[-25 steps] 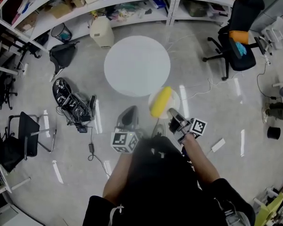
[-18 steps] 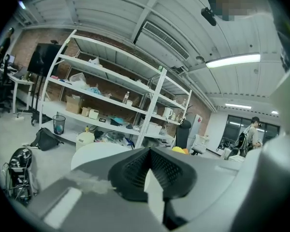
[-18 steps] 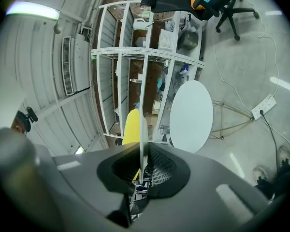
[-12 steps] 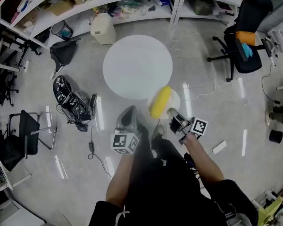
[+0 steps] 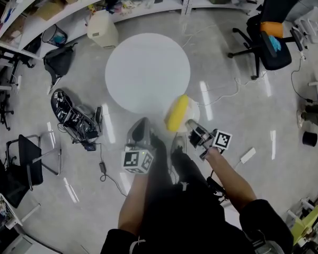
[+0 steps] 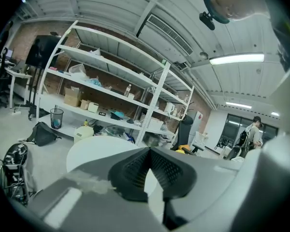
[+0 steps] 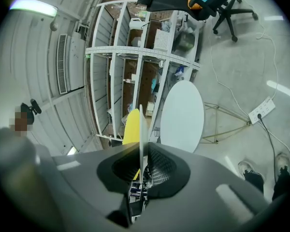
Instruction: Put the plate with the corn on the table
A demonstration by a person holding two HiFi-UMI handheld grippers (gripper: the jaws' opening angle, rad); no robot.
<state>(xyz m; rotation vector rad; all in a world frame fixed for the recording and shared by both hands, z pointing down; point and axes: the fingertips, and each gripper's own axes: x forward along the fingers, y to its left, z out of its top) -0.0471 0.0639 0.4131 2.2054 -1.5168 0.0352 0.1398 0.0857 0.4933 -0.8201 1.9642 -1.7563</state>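
1. Just off the near right edge of the bench [image 5: 147, 70], the plate [image 5: 191, 108] with the corn [image 5: 176, 113] has edged closer over the last second, but it is not yet above the top.
2. The right gripper [image 5: 190, 125] pinches the plate's rim with its jaws nearly closed. The left gripper [image 5: 142, 124] is closed and empty.
3. The carry is nearly done — the set-down remains.

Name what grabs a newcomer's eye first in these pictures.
The yellow corn on a white plate, pinched at its rim by the right gripper, just off the near edge of the round white table. Next, the left gripper beside it, jaws together and empty.
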